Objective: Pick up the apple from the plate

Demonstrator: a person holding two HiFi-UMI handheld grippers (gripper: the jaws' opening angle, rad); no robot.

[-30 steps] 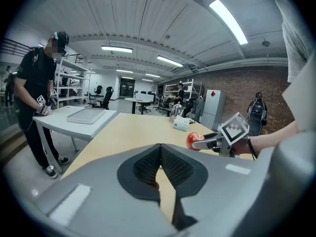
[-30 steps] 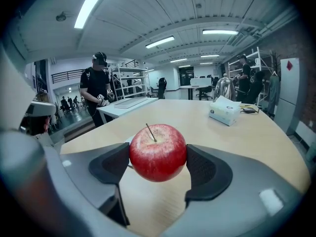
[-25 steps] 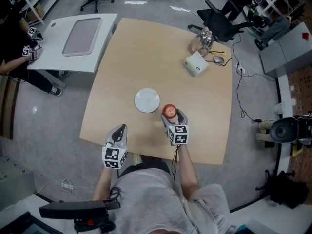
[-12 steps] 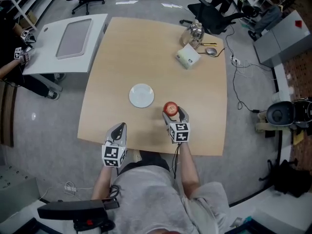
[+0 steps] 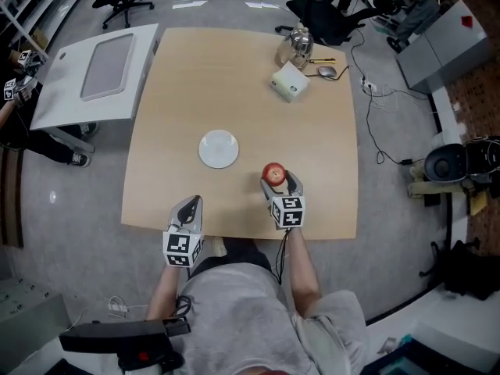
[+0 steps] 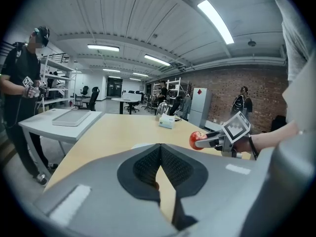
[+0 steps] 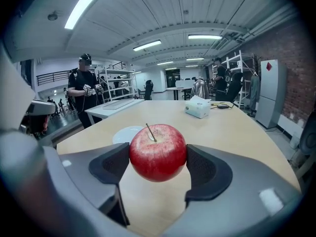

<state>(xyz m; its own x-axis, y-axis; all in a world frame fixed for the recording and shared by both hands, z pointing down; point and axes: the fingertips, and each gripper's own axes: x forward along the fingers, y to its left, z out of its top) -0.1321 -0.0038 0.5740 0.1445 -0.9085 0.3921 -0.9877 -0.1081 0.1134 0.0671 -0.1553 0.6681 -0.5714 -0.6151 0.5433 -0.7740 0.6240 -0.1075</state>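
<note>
A red apple (image 5: 273,173) with a stem is clamped between the dark pads of my right gripper (image 5: 278,180); in the right gripper view the apple (image 7: 158,152) hangs above the tan table (image 5: 312,131), upright. The white plate (image 5: 218,148) lies bare on the table, to the left of and beyond the apple; it shows behind the apple as a pale plate (image 7: 124,134). My left gripper (image 5: 187,212) sits at the table's near edge with its jaws closed together and nothing in them. From the left gripper view the apple (image 6: 197,139) shows at the right.
A white tissue box (image 5: 288,80), a metal kettle (image 5: 295,47) and a mouse (image 5: 326,71) stand at the table's far right corner. A white side table (image 5: 94,69) with a grey tray adjoins on the left. A person (image 7: 85,95) stands beside it. Office chairs (image 5: 336,6) stand beyond.
The head view has shifted, so the table and plate sit a little further left and up in frame. The right gripper keeps its hold on the apple; the left gripper has stayed still.
</note>
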